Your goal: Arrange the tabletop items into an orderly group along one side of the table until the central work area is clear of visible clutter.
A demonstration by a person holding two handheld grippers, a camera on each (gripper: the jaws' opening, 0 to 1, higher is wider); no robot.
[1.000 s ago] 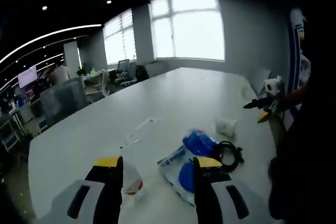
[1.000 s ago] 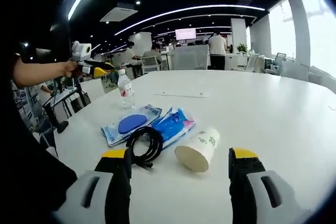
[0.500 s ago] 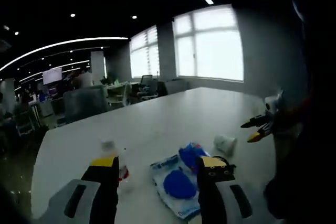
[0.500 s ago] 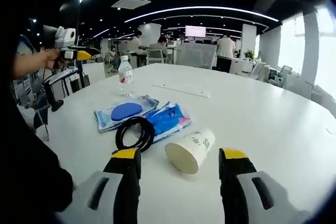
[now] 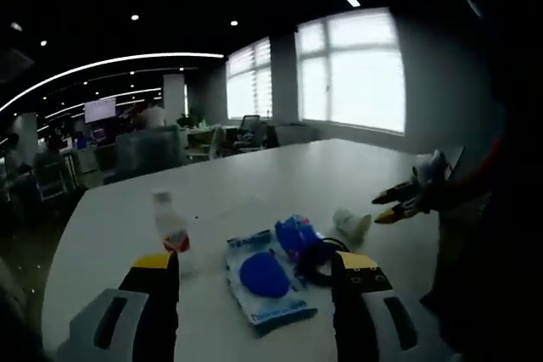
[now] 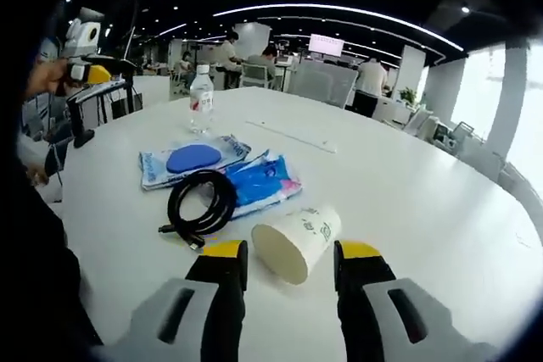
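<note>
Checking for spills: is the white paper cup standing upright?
No, the white paper cup lies on its side on the white table, mouth towards the camera.

Before me, a large white table [image 6: 441, 184], its top smooth and pale. Directly on it, near my edge: a paper cup [image 6: 295, 242] lying on its side, open mouth toward me. Just beside the cup, a coiled black cable [image 6: 200, 203], one part of the coil resting over a blue plastic packet [image 6: 265, 182]. Touching that packet, a second flat packet with a dark blue oval [image 6: 192, 159]. Beyond these, apart from them, a clear water bottle [image 6: 200, 101] standing upright, with a red label. Farther in, a thin white strip [image 6: 293, 136] lying flat.
</note>
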